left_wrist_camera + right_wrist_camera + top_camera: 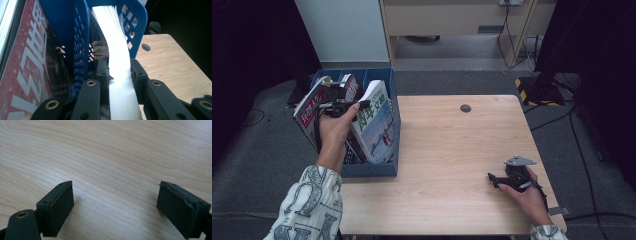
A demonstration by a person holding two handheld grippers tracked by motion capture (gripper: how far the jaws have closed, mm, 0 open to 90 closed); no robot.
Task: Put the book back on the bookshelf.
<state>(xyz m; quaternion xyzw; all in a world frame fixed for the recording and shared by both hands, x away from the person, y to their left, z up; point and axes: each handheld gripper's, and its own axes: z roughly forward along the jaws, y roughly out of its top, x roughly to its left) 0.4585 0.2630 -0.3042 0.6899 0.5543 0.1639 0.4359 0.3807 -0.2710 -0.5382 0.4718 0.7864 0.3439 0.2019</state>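
Observation:
A blue slotted file basket (372, 170) stands at the table's left edge with magazines upright in it. My left gripper (361, 105) is over the basket, shut on the top edge of a thick magazine with a pale blue cover (379, 127). In the left gripper view my left gripper (118, 65) has both pads pressed against the magazine's white page block (116, 45), beside a blue divider (81, 37). A red-covered magazine (310, 107) leans in the compartment to the left (30, 62). My right gripper (492, 179) rests open on the table near the front right, and between its jaws (116, 202) lies bare wood.
The light wooden table (452, 145) has a round cable hole (465, 108) near its far edge. Beyond it are a grey floor, cables and a dark stand base (542, 90) at the back right. A patterned sleeve (309, 210) comes in at bottom left.

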